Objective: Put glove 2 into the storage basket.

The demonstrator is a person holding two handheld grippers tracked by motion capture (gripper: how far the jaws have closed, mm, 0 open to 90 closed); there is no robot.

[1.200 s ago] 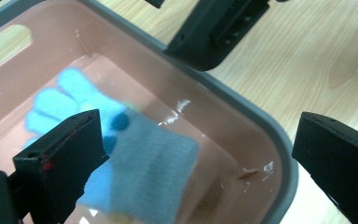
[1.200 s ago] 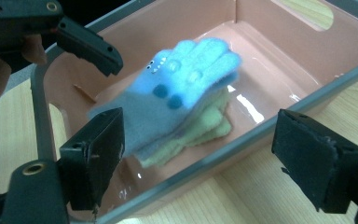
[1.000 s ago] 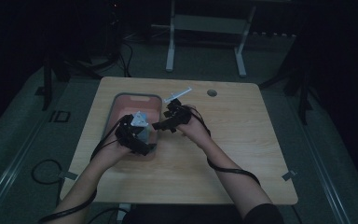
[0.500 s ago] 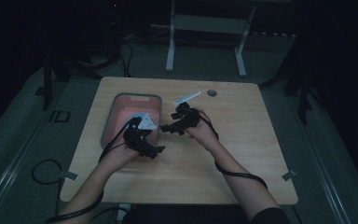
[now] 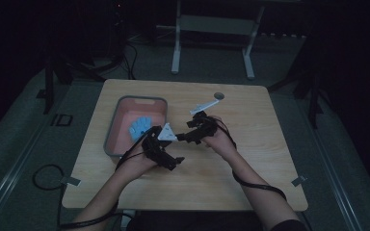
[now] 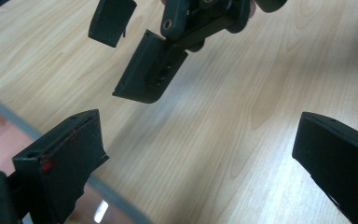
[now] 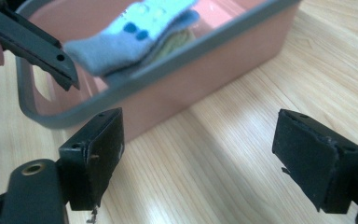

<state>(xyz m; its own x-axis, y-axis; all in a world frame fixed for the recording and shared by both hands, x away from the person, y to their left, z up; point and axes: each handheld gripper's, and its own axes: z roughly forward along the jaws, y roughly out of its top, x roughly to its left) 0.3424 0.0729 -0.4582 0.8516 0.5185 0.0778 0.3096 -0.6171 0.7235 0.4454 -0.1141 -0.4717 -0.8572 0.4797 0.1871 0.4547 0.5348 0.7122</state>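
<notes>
Left gripper (image 5: 169,155) jaws spread wide, nothing between them. Right gripper (image 5: 191,129) likewise wide apart and empty. Both forearms angle inward, grippers close together, tips facing.

From my overhead camera: left gripper (image 5: 166,153) and right gripper (image 5: 191,131) held close together over the wooden tabletop (image 5: 250,159), just right of the pink tray (image 5: 118,122). A light-blue cloth (image 5: 139,126) lies inside the tray. Neither gripper holds anything.
</notes>
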